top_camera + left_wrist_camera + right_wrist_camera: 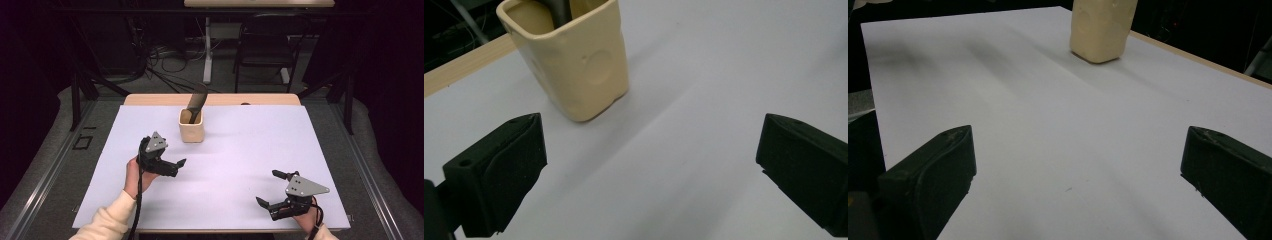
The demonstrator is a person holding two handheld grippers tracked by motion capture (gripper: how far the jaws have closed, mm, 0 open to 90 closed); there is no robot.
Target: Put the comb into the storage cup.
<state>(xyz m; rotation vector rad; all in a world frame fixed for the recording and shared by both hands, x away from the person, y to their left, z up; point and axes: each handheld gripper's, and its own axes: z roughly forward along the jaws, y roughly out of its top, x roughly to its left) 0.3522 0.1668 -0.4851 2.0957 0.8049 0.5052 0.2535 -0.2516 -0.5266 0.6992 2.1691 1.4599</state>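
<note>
Both claws hang over the white counter point(240, 165) with nothing between their jaws. From the high view, the left claw point(172, 165) sits left of the counter's middle, held by the person's left hand point(134, 175), its jaws spread and aimed toward the right edge; the cream cup point(191, 126) stands just beyond it, near the middle of the far edge, upright, with a dark utensil point(196, 101) leaning out of it toward the far side. The right claw point(272, 189) is near the near right corner, well apart from the cup, its jaws spread wide and pointing toward the left edge, the grey plate on top. In the left gripper view, the two black jaws stand far apart at the lower corners, bare white counter between them, and the cup point(574, 65) stands close ahead toward the upper left, its squarish dented wall facing the camera, with the dark utensil point(558, 11) rising from its mouth. In the right gripper view, the jaws likewise stand wide apart with bare counter between, and the cup point(1102, 27) stands far off at the top, near the counter's wooden far edge.
</note>
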